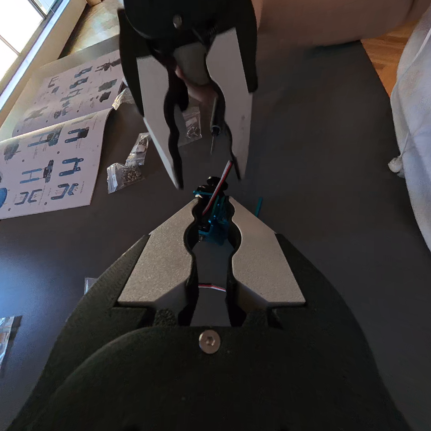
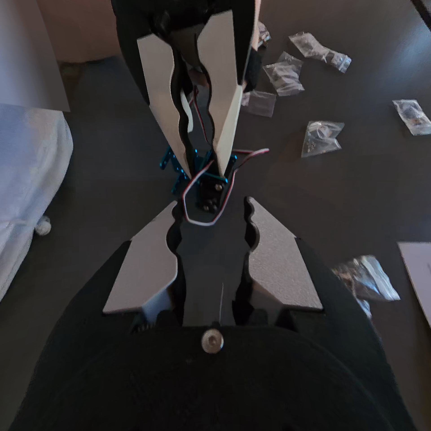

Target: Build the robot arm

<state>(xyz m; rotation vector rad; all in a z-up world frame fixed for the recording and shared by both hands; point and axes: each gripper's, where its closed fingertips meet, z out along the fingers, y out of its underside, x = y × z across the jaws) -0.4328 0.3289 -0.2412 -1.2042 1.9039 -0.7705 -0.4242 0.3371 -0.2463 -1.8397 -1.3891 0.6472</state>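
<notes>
Two claws are seen over a dark, matte table, each built of black textured plastic with pale grey, grainy fingers whose inner edges are cut in waves. The left claw is closed down to a narrow gap on a small bracket assembly of shiny blue metal with a black motor block, gripped near the fingertips just above the table. A thin red, white and dark striped wire is looped from the block and lies between the tips of the right claw, which is spread wide with nothing gripped, its tips just beside the motor block. A slim dark screwdriver is noted on the table behind the right claw. Several crinkled clear plastic bags of small metal parts are scattered near an open paper booklet printed with blue part diagrams. White cloth is seen at the table's edge
</notes>
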